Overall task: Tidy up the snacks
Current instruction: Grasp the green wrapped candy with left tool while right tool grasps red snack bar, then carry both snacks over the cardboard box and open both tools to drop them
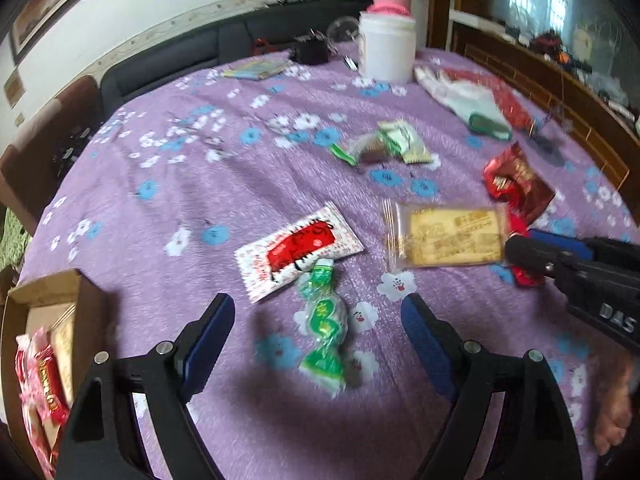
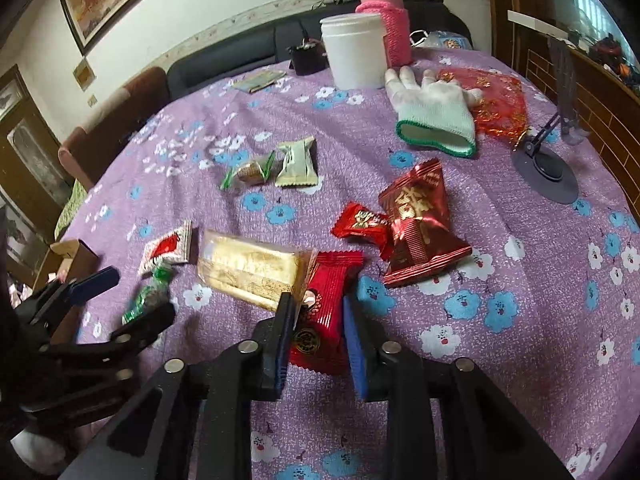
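Note:
My left gripper (image 1: 318, 320) hangs open over a green-wrapped candy (image 1: 324, 320) that lies on the purple cloth between its blue pads, untouched. Beside the candy lie a white-and-red packet (image 1: 300, 252) and a clear biscuit pack (image 1: 444, 236). In the right wrist view, my right gripper (image 2: 316, 316) is shut on a red square packet (image 2: 332, 272), with a pad against each side; the packet still rests on the cloth. A cardboard box (image 1: 44, 292) at the table's left edge holds several pink and red snacks.
A dark red bag (image 2: 420, 228), a small red packet (image 2: 364, 222) and green-white sweets (image 2: 296, 162) lie mid-table. Farther back are a white glove (image 2: 436, 116), a white tub (image 2: 354, 52), a pink-sleeved bottle (image 2: 390, 20) and a grey stand (image 2: 548, 172) at right.

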The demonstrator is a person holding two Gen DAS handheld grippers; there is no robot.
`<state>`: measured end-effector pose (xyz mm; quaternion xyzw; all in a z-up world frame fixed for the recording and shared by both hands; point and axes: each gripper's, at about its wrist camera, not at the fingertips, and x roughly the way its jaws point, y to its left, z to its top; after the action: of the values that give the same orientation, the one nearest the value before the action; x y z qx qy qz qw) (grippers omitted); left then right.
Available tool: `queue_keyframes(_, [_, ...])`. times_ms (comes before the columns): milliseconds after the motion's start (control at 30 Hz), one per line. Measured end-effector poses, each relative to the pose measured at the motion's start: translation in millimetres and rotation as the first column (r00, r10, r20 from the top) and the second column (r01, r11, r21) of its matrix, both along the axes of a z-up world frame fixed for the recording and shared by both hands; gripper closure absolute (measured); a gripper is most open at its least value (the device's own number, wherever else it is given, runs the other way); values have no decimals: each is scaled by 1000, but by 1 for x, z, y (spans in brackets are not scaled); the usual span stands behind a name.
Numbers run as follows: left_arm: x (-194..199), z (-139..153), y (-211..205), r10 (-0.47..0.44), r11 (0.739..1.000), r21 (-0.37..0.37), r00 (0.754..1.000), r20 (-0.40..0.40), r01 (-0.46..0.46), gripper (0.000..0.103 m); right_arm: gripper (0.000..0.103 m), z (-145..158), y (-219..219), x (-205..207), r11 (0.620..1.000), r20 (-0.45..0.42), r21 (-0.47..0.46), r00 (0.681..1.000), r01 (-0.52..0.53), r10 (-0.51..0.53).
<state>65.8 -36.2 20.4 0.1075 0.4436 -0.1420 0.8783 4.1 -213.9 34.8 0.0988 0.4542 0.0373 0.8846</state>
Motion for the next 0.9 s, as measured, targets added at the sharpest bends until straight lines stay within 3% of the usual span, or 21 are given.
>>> queue_keyframes(33, [2,-5,0,-5,1000,-12,1000,-28,5,55,68,-1,0,1,1000,-11,-1,1000,2,-2])
queue_keyframes(67, [2,-5,2,-11,999,-42,999,-43,9,63,67,-2,-2,1,1000,-15,3,1000,3,-3])
queue_keyframes(100, [2,-4,4,6,999,-41,999,-39,-8,84,67,-2,-3,0,1000,-16,12,1000,2,-2])
queue_keyframes(133, [3,-3,6,17,999,-38,999,-44,-18,83,67,-1,-4,0,1000,-16,24,1000,0,0])
queue_keyframes(167, [3,-2,9,22,998,-56,998,-56,-25,83,78,-1,-5,-1,999,-18,42,1000,-4,5])
queue_keyframes(400, [-26,20,29,30,988,-150,998,-50,-37,83,81,16,-21,-11,982,45,190,999,-17,9])
queue_keyframes(500, [-44,33,39,29,979,-203,999,-37,-36,83,80,26,-33,-17,954,113,299,994,-35,1])
queue_keyframes(600, [-61,48,55,38,962,-269,999,-21,-42,83,80,34,-37,-24,891,190,439,981,-118,37])
queue_keyframes(667, [-72,58,69,54,950,-308,999,-8,-53,83,80,36,-31,-25,877,210,453,975,-158,68])
queue_keyframes(900, [-110,76,147,193,906,-385,981,5,-176,83,80,28,-8,-21,889,180,419,976,-186,120])
